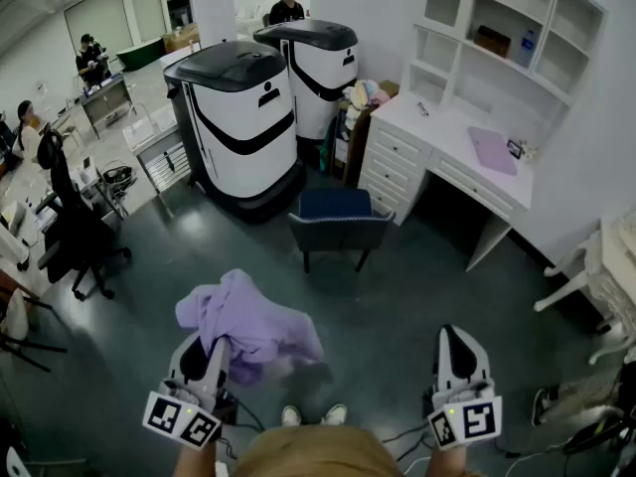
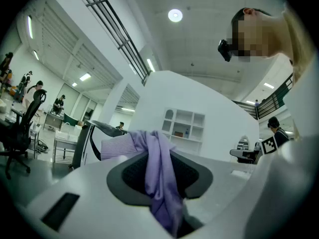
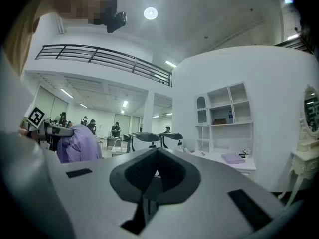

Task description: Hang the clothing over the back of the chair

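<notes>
Shirt point(image 1: 243, 321) is pinched in our left gripper point(image 1: 217, 351), bunched up, well short of the chair point(image 1: 338, 219). Right gripper point(image 1: 454, 344) is pressed together, empty. We'd grab a second edge with it, spread the shirt, then drape it over the backrest.

The shirt point(image 1: 248, 318) hung from the left gripper point(image 1: 217, 352) at the near left, well apart from the right gripper point(image 1: 455, 348). The chair point(image 1: 338, 222) stood on the floor point(image 1: 397, 296) ahead, between them. Two tall machines point(image 1: 238, 117) stood behind it to the left, and the bench point(image 1: 452, 142) under its shelves point(image 1: 507, 23) to its right.
</notes>
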`<state>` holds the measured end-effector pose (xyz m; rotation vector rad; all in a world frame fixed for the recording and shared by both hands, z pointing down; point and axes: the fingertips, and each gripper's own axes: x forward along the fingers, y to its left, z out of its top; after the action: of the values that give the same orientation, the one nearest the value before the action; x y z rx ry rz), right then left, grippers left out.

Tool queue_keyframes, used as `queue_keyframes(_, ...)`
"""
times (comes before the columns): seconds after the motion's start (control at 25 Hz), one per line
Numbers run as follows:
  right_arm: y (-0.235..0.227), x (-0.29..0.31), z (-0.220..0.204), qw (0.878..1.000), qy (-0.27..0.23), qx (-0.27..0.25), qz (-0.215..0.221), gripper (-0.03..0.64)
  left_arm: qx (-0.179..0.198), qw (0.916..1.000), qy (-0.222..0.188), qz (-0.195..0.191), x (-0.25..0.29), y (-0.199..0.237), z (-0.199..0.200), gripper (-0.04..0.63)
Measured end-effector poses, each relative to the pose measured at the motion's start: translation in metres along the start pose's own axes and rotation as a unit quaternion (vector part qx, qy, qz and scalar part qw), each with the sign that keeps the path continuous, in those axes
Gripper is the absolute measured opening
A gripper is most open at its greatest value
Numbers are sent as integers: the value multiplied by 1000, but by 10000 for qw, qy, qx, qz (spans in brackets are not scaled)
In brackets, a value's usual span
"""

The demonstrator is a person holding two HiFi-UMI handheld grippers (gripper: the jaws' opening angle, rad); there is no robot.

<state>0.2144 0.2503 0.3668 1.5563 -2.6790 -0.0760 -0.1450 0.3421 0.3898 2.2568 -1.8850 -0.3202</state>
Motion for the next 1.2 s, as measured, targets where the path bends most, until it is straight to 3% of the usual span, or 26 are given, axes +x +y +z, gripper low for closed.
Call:
queue_keyframes(0.4, -7, -2, -1, 9999, -27, 33, 139, 2, 48, 9997, -34, 245, -3, -4, 0, 98)
queue_keyframes(0.64, -27, -7, -8, 9963, -140, 780, 326, 3, 125, 9989, 2, 462, 0, -3, -4, 98)
queue_keyframes(0.92, -57, -12, -44, 9948, 110, 914, 443, 3, 177, 9978, 20, 634, 12, -28, -21, 98)
queue_keyframes(1.2, -65, 7, -54, 9934, 137, 912, 684, 3, 205, 9972, 67, 711, 25, -35, -35, 98)
